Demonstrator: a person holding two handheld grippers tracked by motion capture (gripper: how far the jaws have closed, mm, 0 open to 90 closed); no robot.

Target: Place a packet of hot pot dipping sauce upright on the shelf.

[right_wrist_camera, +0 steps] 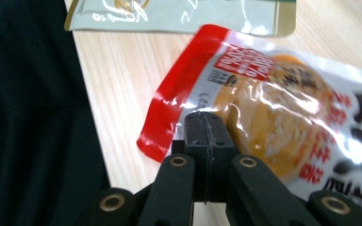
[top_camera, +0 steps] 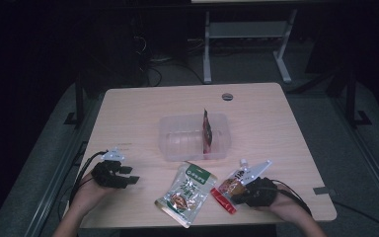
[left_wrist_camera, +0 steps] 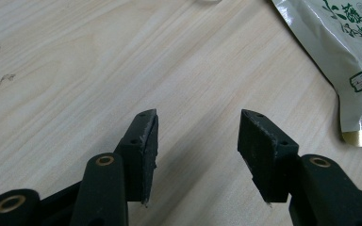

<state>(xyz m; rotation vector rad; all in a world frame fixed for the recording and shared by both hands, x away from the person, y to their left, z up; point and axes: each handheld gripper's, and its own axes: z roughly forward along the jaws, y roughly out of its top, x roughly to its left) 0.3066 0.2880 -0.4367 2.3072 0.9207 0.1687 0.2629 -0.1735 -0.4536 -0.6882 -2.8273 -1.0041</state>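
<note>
Two grippers are working near the worktop's point(top_camera: 256, 106) front edge: the right gripper point(right_wrist_camera: 206, 123) is clamping a red packet point(right_wrist_camera: 273, 94), while the left gripper point(left_wrist_camera: 195, 127), jaws apart, is hovering beside a green packet point(left_wrist_camera: 344, 52); farther back, a clear tub point(top_camera: 177, 136) is holding another packet point(top_camera: 207, 131).

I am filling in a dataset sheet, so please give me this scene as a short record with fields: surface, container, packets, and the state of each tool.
surface: light wooden table
container: clear plastic rectangular box, one red snack packet standing upright inside
packets outside: green-and-silver foil snack pouch lying flat in front of the box; red-and-white plastic snack packet at the right tool
left tool: open, nothing between its jaws, over bare table
right tool: jaws shut on the edge of the red-and-white packet
</note>
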